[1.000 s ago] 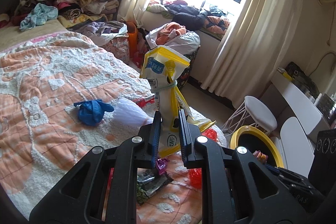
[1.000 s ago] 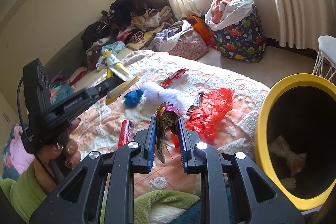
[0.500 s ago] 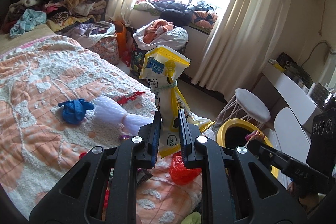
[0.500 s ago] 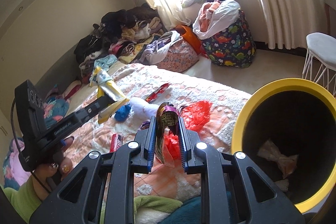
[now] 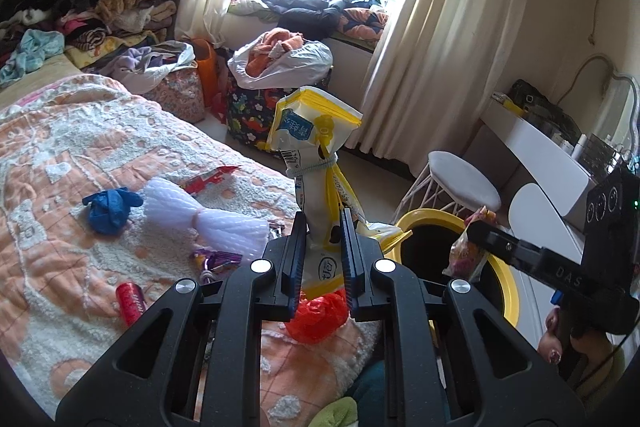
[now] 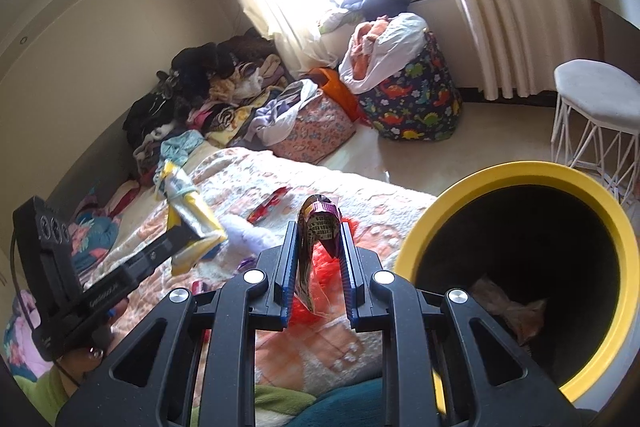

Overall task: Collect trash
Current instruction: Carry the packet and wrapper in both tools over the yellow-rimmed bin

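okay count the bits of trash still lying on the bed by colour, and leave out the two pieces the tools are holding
Blue: 1, the crumpled blue glove
White: 1, the foam net sleeve
Red: 3, the red plastic bag, the small red wrapper, the flat red packet
Purple: 1, the purple foil wrapper
Total: 6

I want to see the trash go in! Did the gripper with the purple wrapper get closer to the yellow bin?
Yes. In the right wrist view, the right gripper and its purple wrapper have come nearer the yellow bin, whose dark mouth now looms larger and closer.

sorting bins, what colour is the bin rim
Yellow; the bin rim shows best in the right wrist view.
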Demonstrator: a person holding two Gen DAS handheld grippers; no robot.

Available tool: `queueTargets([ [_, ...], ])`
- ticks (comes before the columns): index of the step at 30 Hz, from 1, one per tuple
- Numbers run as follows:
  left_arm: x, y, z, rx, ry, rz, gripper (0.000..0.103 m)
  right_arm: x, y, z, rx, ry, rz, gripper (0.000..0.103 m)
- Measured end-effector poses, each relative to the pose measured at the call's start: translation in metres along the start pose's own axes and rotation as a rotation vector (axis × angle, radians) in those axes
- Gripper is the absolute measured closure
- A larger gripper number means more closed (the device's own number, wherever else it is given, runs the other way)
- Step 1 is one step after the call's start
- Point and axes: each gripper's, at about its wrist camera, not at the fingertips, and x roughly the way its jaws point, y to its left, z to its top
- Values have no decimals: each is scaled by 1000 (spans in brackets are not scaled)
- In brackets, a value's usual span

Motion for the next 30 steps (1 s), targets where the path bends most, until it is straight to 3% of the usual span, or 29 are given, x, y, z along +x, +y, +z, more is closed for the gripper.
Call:
queueTargets([
  [30, 36, -68, -23, 143, 100, -114, 92, -30, -84, 11, 150, -116, -196, 84],
])
